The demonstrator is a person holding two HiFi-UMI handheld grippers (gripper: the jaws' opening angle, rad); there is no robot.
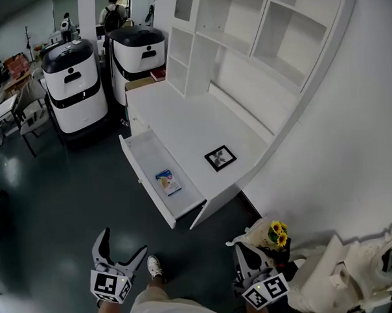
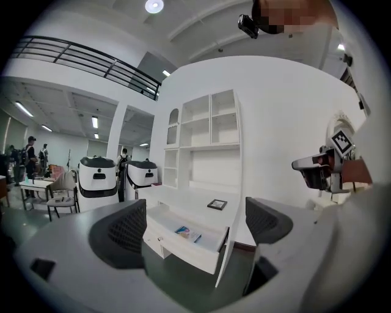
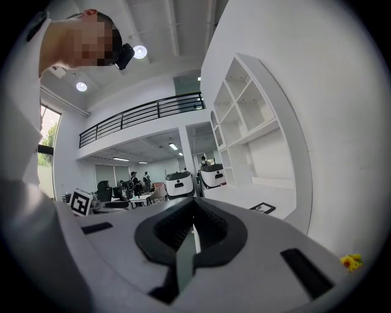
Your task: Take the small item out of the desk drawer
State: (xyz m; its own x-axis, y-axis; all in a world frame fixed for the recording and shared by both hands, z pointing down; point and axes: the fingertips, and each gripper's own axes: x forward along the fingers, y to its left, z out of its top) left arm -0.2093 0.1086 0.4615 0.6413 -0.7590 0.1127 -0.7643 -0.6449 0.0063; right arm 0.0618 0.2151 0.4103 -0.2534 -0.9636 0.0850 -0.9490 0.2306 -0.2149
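Left claw (image 1: 124,242) gapes, right claw (image 1: 247,251) closed; one booklet (image 1: 168,182) in one drawer (image 1: 149,153).

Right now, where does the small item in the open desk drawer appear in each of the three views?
Head view: the small item lies left of centre, inside the open drawer.
Left gripper view: the small item is low in the centre, inside the drawer.
Right gripper view: not in it; the drawer does not show there.
Shared landmark: the black picture frame on the desk, also at and.
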